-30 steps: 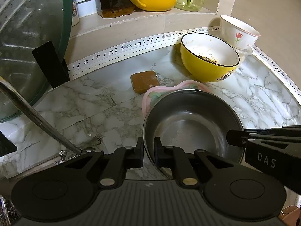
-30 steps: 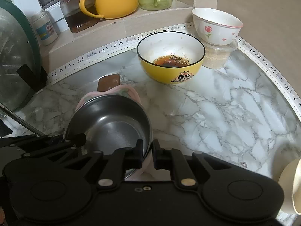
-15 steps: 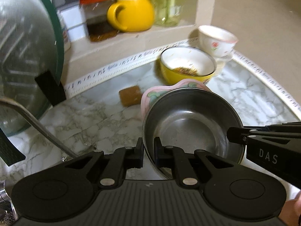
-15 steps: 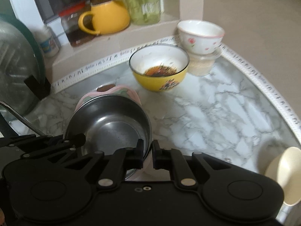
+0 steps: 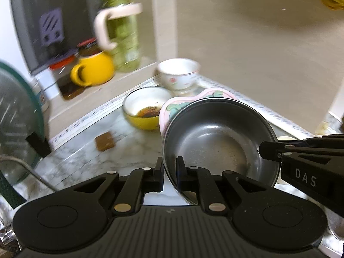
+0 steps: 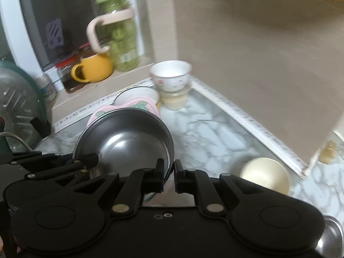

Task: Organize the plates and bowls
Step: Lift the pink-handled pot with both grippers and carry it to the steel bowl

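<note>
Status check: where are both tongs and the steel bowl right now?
Left tongs and right tongs both clamp steel bowl rim. Pink plate beneath. Yellow bowl ahead.

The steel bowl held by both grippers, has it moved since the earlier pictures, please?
Yes. The steel bowl has risen off the counter; the yellow bowl now sits lower against it.
</note>
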The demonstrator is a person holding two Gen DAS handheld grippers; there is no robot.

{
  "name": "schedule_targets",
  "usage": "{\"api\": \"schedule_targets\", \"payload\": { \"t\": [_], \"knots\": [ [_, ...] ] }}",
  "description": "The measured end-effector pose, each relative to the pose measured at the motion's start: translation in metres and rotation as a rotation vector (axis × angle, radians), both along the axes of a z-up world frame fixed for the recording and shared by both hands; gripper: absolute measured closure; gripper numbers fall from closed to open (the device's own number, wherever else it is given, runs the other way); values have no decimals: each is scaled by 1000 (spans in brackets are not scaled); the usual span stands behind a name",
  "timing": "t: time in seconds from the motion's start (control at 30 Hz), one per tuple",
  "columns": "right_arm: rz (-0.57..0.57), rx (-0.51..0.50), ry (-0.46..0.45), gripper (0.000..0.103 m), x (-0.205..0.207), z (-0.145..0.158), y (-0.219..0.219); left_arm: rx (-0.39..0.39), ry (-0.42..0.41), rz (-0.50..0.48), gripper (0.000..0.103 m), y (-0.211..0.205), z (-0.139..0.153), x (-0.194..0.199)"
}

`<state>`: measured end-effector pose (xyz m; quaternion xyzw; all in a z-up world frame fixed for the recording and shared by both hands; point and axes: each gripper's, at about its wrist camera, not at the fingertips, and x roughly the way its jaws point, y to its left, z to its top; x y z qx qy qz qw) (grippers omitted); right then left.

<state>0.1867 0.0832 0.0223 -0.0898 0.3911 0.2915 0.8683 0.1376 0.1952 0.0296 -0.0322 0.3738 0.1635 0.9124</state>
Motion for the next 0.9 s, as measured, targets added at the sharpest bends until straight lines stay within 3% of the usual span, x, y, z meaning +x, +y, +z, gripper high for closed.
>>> {"api": "schedule_targets", "payload": {
  "t": [0.5, 0.9],
  "knots": [
    [-234, 18, -68, 94, -11, 26, -139, 27, -3, -274, 93, -146, 9, 16],
    [-439, 5, -18, 94, -9, 1, -258, 10, 83, -493, 93, -259, -20, 41]
  ]
}}
